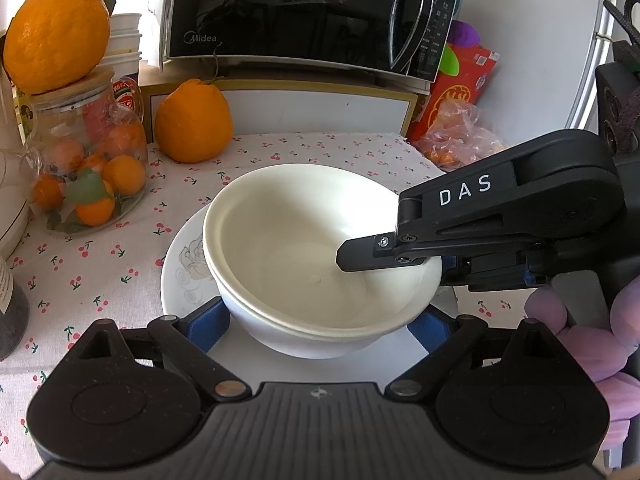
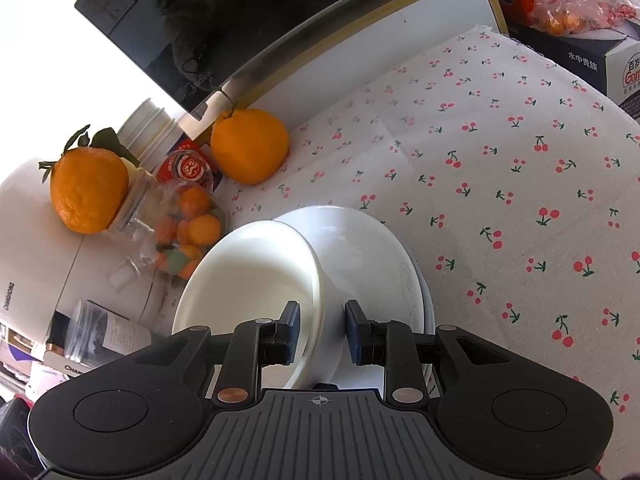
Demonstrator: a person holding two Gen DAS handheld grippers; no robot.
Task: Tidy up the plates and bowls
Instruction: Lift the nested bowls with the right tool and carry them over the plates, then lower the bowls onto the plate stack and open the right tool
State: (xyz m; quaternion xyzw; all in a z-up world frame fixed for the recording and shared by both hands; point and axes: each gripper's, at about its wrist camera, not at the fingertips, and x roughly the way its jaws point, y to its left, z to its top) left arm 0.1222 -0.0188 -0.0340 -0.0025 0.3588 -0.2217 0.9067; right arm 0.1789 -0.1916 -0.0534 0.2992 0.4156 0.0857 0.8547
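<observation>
Two white bowls (image 1: 304,248) sit nested, the upper one a little askew, on a white plate (image 1: 180,272) with a faint flower drawing. My left gripper (image 1: 318,328) is spread wide, one blue pad (image 1: 206,326) close on each side of the lower bowl's base. My right gripper (image 2: 322,330) straddles the bowls' rim (image 2: 316,280) from the right. One pad (image 2: 291,326) is inside the upper bowl and the other is outside the lower one, each with a thin gap. In the left wrist view its upper finger (image 1: 356,254) reaches into the bowl.
On the cherry-print cloth (image 2: 500,160), a big orange (image 1: 194,124) stands behind the bowls. A glass jar of small oranges (image 1: 88,168) is at the left, a bag of oranges (image 1: 456,140) at the back right. A black microwave (image 1: 300,12) sits behind. A purple sleeve (image 1: 580,344) shows at right.
</observation>
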